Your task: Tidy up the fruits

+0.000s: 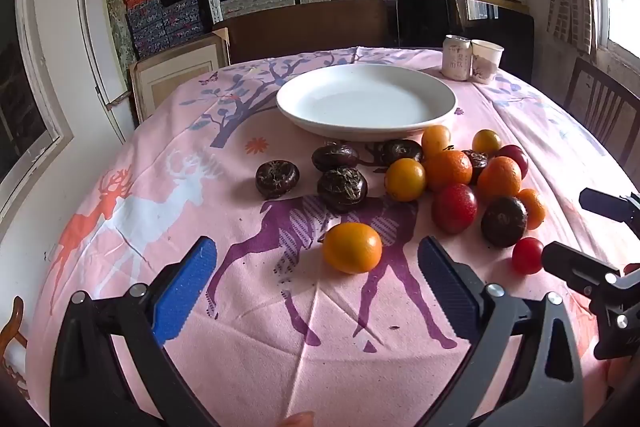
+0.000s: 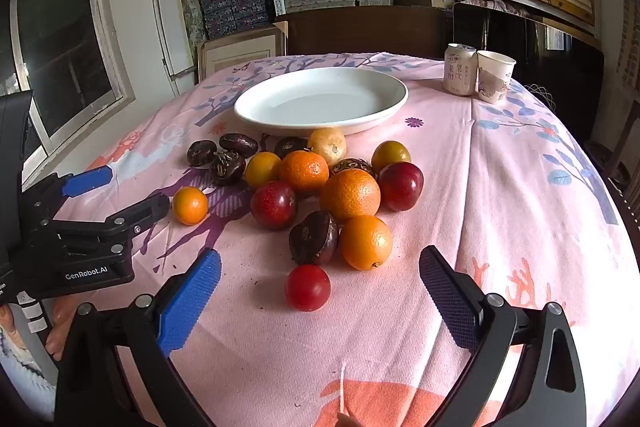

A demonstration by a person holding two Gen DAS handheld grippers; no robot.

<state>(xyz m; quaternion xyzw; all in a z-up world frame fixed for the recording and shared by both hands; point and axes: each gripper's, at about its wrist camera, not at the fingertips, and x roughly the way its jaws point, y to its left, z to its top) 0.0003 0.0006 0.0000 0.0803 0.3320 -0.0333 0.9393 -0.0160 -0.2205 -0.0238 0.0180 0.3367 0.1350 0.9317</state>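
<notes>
Kumquat long axis crosswise between spread left gripper fingers.

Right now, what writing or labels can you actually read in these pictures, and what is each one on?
"GenRobot.AI": white letters on the black body of the left gripper, seen from the right wrist camera.
Chinese characters in dark print on the can: too small to read with confidence.
Paper cup: a faded picture, no readable words.
Nothing else is legible.
</notes>
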